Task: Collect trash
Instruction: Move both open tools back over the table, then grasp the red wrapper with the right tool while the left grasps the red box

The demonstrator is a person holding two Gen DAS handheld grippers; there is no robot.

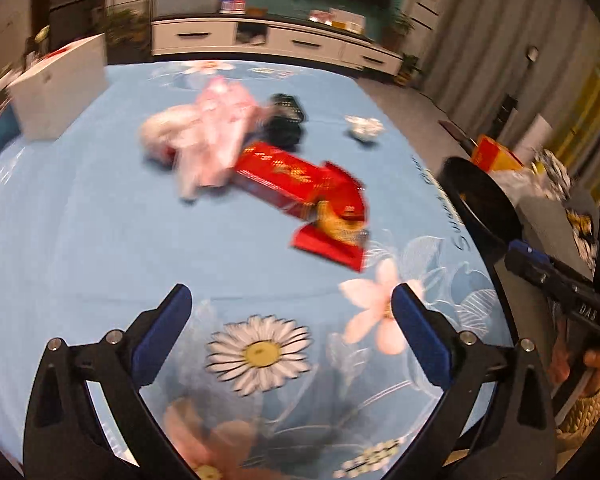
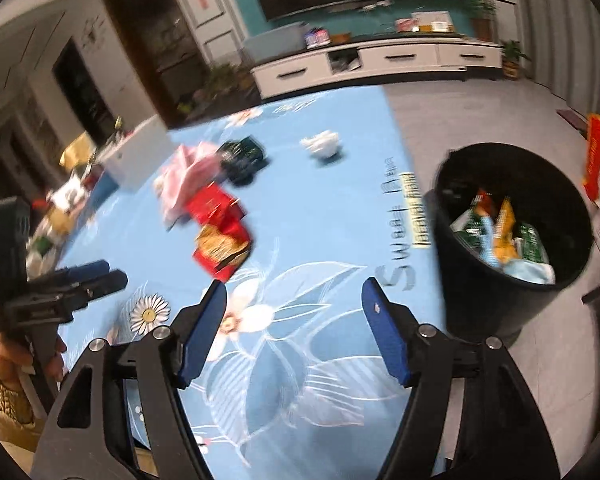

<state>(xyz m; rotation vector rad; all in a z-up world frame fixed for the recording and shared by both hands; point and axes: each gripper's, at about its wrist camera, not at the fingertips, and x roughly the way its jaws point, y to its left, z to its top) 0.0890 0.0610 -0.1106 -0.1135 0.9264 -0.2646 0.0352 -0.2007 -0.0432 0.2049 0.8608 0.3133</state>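
Both grippers, left (image 1: pixel 291 300) and right (image 2: pixel 294 294), are held agape and empty over the cloth (image 1: pixel 80 240). Red wrappers (image 1: pixel 324 200) lie mid-cloth; the bin's (image 2: pixel 480 300) contents are seen only from the right wrist.

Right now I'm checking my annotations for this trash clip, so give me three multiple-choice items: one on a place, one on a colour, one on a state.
1. Where is the black trash bin?
A. On the floor beside the blue floral cloth
B. On the white TV cabinet
C. On the cloth's middle

2. What colour is the snack wrapper nearest the left gripper?
A. Green
B. Red
C. Purple

3. How is the right gripper?
A. Shut on a tissue
B. Shut on a wrapper
C. Open, holding nothing

Answers: 1 A, since the bin stands on grey floor off the cloth's edge. 2 B, since it is red with gold print. 3 C, since its fingers stand apart with only cloth between them.
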